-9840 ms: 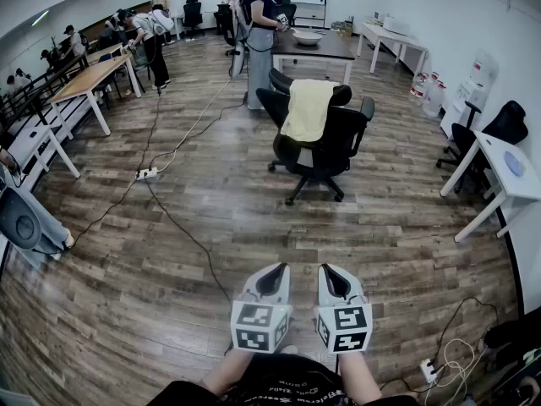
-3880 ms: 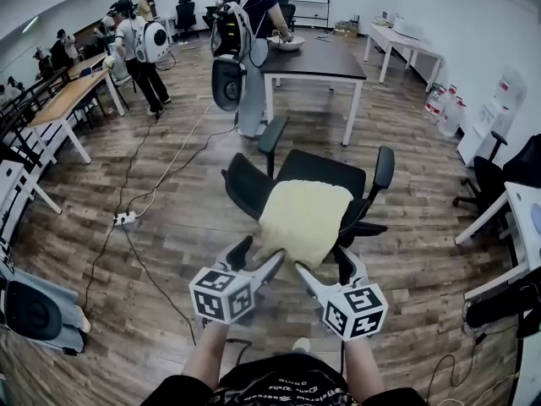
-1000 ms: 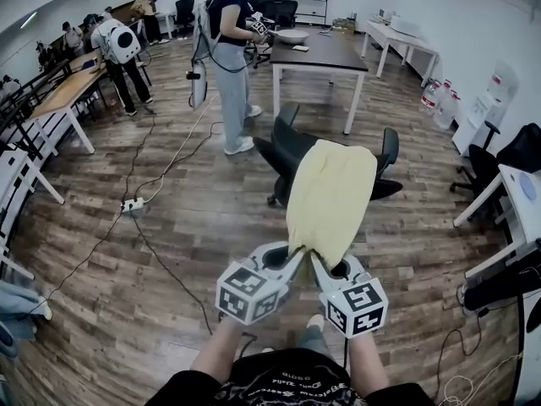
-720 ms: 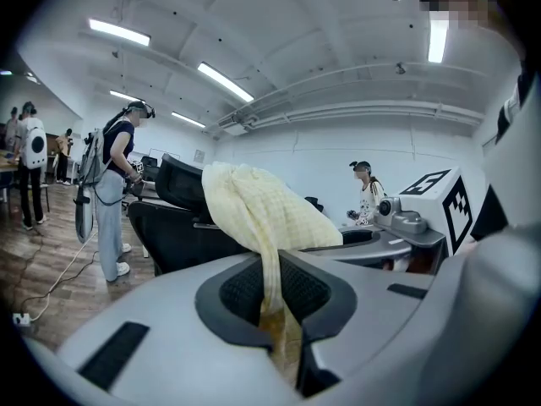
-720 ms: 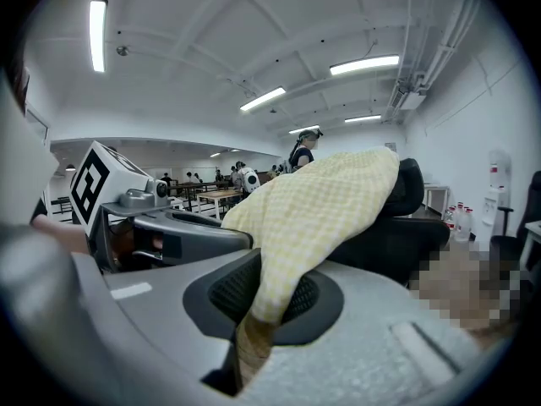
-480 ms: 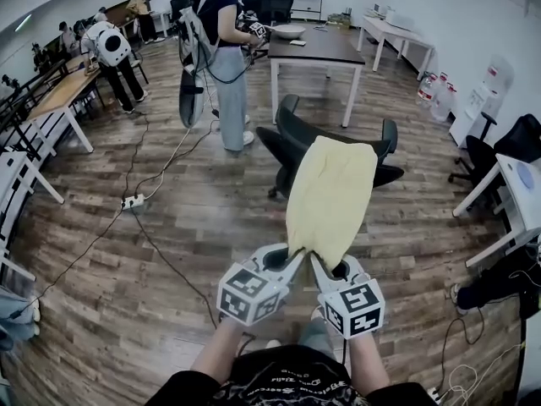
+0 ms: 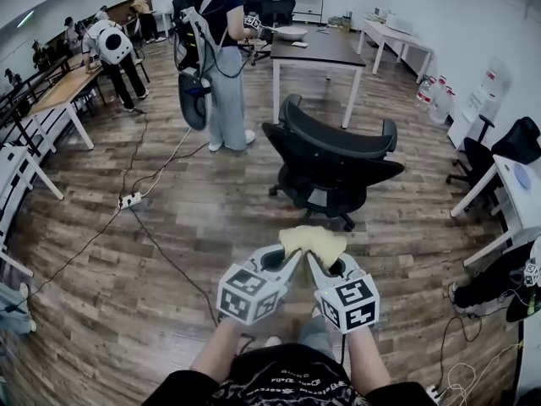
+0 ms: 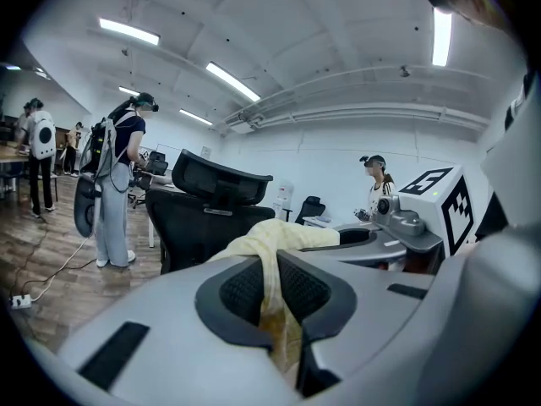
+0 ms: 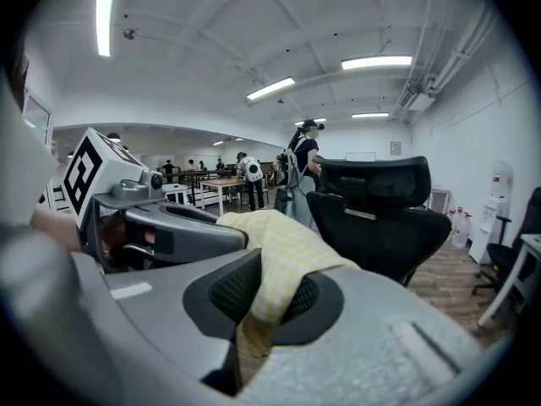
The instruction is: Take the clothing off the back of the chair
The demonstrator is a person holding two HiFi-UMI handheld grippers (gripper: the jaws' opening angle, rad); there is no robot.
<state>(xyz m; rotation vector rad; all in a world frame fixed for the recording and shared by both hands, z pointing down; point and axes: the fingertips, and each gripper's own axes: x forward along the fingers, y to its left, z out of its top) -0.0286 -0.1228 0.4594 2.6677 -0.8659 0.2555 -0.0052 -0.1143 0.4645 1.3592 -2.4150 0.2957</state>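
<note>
looking steeply down across a wood floor (image 7: 152, 227) in a big open office. holding a pale yellow cloth (image 7: 313, 242) in both tools at once. clamping the left gripper (image 7: 290, 259) tight on one bunched fold of it, with fabric squeezed between the ribbed pads and trailing below them. clamping the right gripper (image 7: 316, 262) tight on another fold in the same way. holding both grippers side by side, tips almost meeting, low and near the body. holding the cloth as a small crumpled wad just past the jaws, in the air, touching nothing but the pads.

showing a black chair (image 7: 334, 155) standing near the middle of the floor, well apart from the cloth, with back and headrest bare. judging the main step as done: having the cloth already off the chair back, finding nothing draped there. leaving, at most, a place to set the cloth down, with the task naming no such place. seeing no obvious landing spot close by.

also showing a dark table (image 7: 325, 49) behind the chair, a standing person (image 7: 221, 66) with gear on the back near its left edge, and more people at desks (image 7: 63, 91) along the far left wall. risking little beyond a fold slipping out of one grip, judging by how thin the pinched fabric looks.
</note>
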